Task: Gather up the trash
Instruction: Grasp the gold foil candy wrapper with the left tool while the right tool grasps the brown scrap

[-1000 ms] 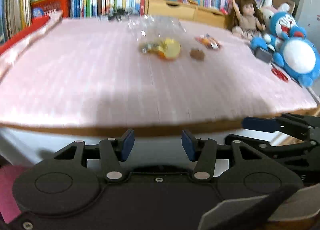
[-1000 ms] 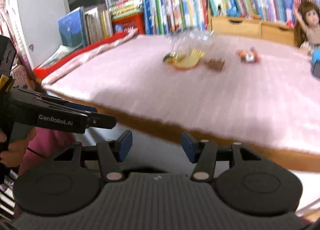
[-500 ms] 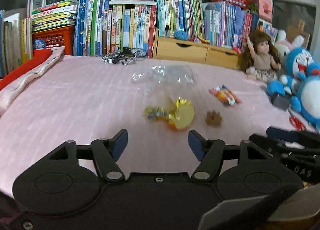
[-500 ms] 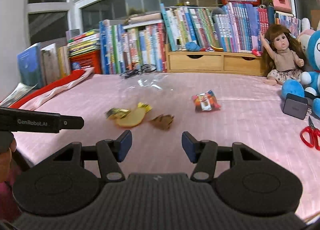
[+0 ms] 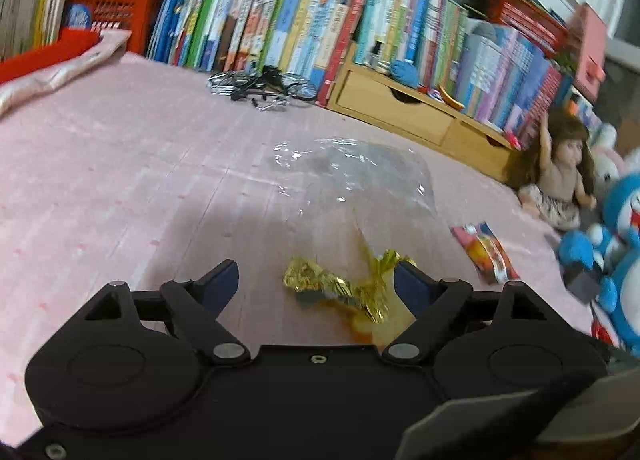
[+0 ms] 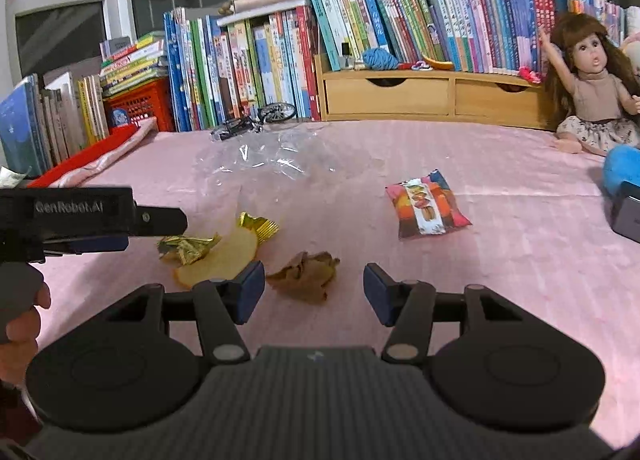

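On the pink tablecloth (image 5: 100, 180) lies trash. A crumpled gold foil wrapper (image 5: 320, 284) sits between the spread fingers of my left gripper (image 5: 316, 286), whose jaws are opening and not touching it. In the right wrist view the foil (image 6: 188, 246) lies by a pale yellow slice (image 6: 224, 260). A brown crumpled scrap (image 6: 306, 274) lies just ahead of my open right gripper (image 6: 314, 294). Beyond are a red snack packet (image 6: 426, 208) and a clear plastic bag (image 5: 352, 180). The left gripper (image 6: 120, 224) enters the right view from the left.
Books, a wooden drawer unit (image 6: 432, 94) and a red crate (image 6: 140, 102) line the back. A doll (image 6: 592, 88) and blue plush toy (image 5: 616, 260) sit at the right. A toy bicycle (image 5: 264, 88) lies near the books. A folded red and pink cloth (image 5: 52, 64) lies far left.
Both grippers have moved forward from the table's edge over the cloth to the trash. The left jaws have spread wider and now flank the gold foil.
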The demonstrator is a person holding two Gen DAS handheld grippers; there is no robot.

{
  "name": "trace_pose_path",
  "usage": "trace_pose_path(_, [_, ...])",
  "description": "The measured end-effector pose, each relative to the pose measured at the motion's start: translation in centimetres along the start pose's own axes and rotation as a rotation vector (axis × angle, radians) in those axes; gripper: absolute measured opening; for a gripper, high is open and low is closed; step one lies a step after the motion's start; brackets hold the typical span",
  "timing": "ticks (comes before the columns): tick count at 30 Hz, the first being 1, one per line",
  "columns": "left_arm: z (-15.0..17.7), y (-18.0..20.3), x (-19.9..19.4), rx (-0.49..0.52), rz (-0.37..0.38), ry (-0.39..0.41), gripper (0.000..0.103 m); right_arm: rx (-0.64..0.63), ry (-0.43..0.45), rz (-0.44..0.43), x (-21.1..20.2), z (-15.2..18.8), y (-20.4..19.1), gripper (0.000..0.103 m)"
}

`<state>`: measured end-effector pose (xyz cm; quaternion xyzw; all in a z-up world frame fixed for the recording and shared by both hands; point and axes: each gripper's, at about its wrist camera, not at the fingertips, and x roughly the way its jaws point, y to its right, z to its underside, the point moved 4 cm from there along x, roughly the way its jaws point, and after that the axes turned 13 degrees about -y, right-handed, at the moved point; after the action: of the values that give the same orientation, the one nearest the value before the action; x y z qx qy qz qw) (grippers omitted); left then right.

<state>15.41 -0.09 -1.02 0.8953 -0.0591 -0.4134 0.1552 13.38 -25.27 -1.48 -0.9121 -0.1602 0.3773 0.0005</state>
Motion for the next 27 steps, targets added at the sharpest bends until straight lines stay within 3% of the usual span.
trace_pose_path(7, [0.3,0.3,2.0,0.071,-0.064,-0.006,0.082,-0.027,-0.041,0.001,1.9,-0.2,-0.6,0.069])
trace_pose_path(9, [0.6,0.8,2.0,0.098,-0.069,-0.002,0.082,-0.039,-0.040,-0.004,1.9,-0.2,-0.9,0.064])
trace_pose_path(12, [0.9,1.4,2.1,0.121,-0.046,-0.006,0.074,-0.060,-0.039,-0.013,1.8,-0.1,-1.3,0.050])
trace_pose_path(16, [1.3,2.2,1.9,0.151,-0.041,-0.022,0.040,-0.066,-0.032,-0.026,1.6,0.0,-1.7,0.037])
trace_pose_path(17, [1.3,2.3,1.8,0.150,-0.038,-0.025,0.036,-0.065,-0.026,-0.024,1.6,0.1,-1.7,0.036])
trace_pose_path(19, [1.5,2.3,1.5,0.137,-0.035,-0.024,0.031,-0.060,-0.016,-0.024,1.3,0.2,-1.7,0.032])
trace_pose_path(27, [2.1,2.4,-1.2,0.165,-0.070,0.037,0.028,-0.035,0.008,-0.043,0.0,0.6,-1.1,0.026])
